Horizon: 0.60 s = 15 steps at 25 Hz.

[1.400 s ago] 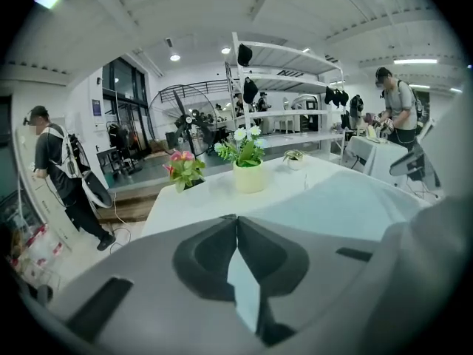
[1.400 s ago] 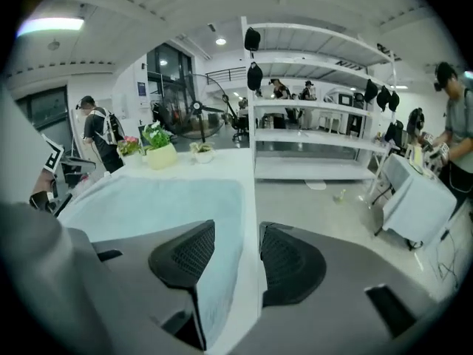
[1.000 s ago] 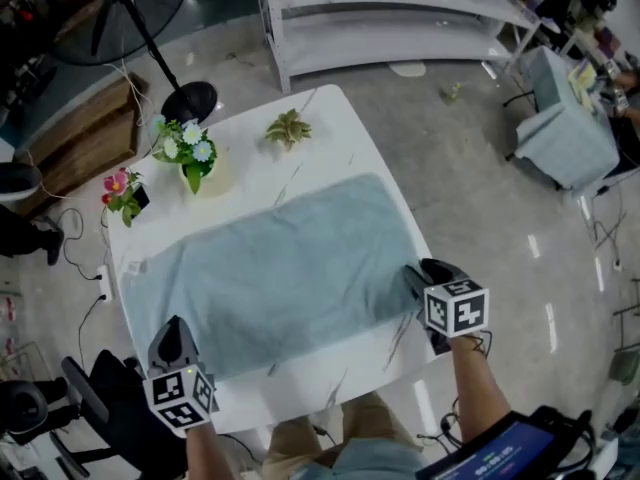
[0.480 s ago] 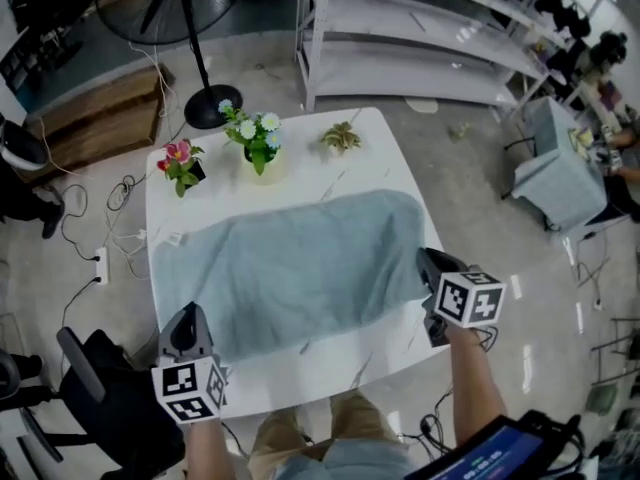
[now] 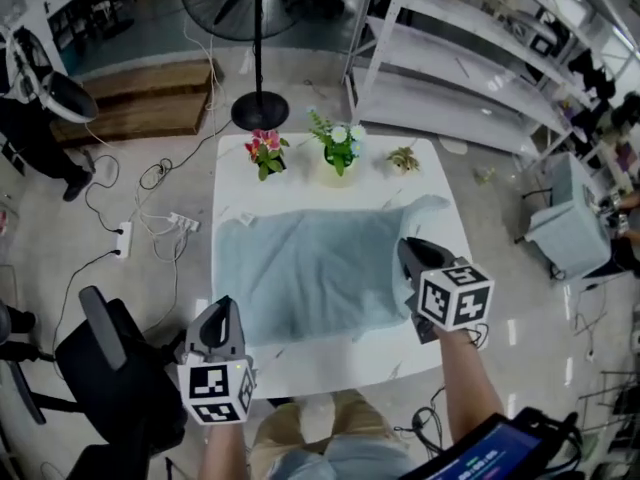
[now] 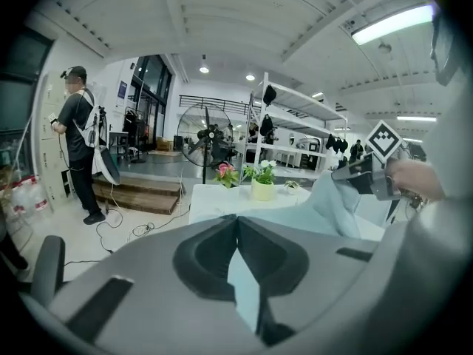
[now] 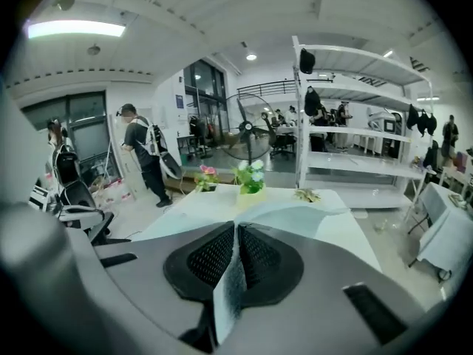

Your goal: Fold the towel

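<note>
Holding the pale blue towel [image 5: 310, 268] by its near edge: a fold clamped tight in the left gripper [image 5: 222, 306], the near right corner pinched in the right gripper [image 5: 406, 250] – jaws just closed on it – and raised, apparently, off the white table [image 5: 330, 363] (cloth showing between the pads in both gripper views). Spread otherwise across the tabletop, short of the potted plants [image 5: 338, 148] along the far edge.
</note>
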Motion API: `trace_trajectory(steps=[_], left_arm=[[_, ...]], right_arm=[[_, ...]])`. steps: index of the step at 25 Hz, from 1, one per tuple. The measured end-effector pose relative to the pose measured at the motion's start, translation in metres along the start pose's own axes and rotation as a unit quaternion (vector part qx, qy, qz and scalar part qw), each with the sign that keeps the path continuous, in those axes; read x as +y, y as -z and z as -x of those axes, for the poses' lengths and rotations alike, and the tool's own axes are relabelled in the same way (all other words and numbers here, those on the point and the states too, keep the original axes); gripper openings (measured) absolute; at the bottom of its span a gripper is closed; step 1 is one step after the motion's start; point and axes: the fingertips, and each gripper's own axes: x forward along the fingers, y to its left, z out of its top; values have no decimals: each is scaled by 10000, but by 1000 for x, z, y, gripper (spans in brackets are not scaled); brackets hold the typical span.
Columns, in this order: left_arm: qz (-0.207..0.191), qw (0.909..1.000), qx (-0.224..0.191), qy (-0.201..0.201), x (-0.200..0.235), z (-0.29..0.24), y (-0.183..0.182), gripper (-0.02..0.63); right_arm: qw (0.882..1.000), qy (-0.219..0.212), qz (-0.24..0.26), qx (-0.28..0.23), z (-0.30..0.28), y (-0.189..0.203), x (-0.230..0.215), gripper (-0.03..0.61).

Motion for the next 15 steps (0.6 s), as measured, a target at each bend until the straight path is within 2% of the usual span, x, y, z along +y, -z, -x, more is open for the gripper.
trace_trajectory(steps=[7,15], left_arm=[[369,9983,-124,-435,56,48,13,6],[675,9954,-68,-680,99,79,35,6]], right_arm=[[9937,-808,732,252,-43,2,119,32],[9749,-1756,1228,613,-82,33,254,34]])
